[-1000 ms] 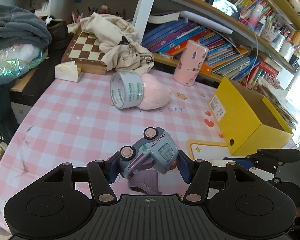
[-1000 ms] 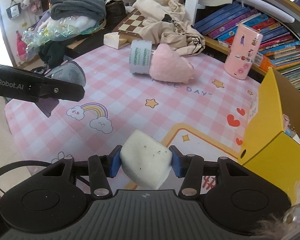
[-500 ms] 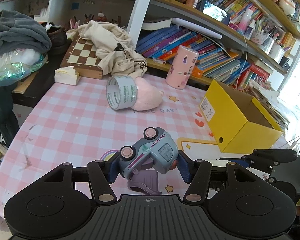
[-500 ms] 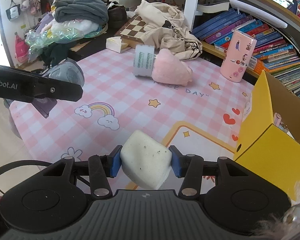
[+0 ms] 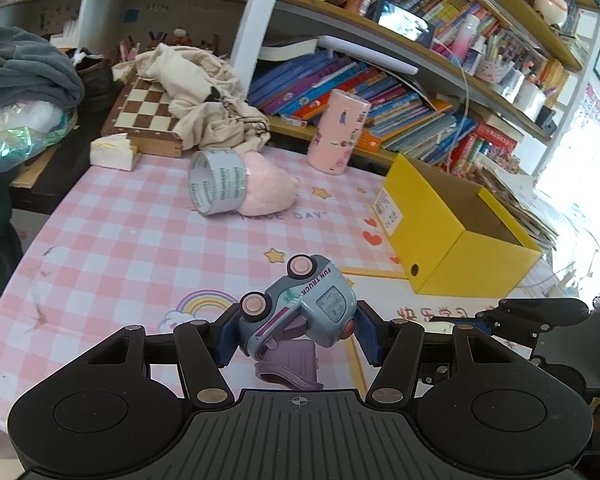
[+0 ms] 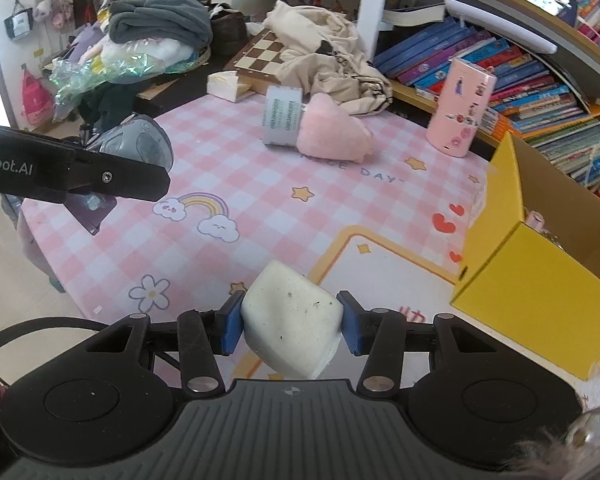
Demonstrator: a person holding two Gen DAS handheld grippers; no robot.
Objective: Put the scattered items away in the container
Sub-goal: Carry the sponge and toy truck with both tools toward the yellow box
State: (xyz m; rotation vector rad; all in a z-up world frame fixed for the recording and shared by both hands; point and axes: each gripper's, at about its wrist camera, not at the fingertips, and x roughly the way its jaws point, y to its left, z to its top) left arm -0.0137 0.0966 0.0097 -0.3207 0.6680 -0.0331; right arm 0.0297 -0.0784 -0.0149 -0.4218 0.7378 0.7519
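- The left gripper (image 5: 296,332) is clamped on a toy truck (image 5: 300,304) — its blue pads press both sides, holding the toy above the pink checked worktop (image 5: 120,248).
- The truck is grey-blue and tipped on its side, with pink wheels facing up, "FUN TRUCK" printed along its body and a purple scoop hanging below.
- The right gripper (image 6: 290,326) is closed on a white foam block (image 6: 292,334), lifted clear of the worktop; the block is off-white, rounded at the corners and flecked with dark specks.
- An open yellow box (image 5: 456,236) stands on the worktop to the right of both grippers, well apart from the truck and nearer the block.
- A roll of tape (image 5: 216,188) lies touching a pink plush toy (image 5: 266,196) at the far side — a pink tumbler (image 5: 338,132) stands beyond them.
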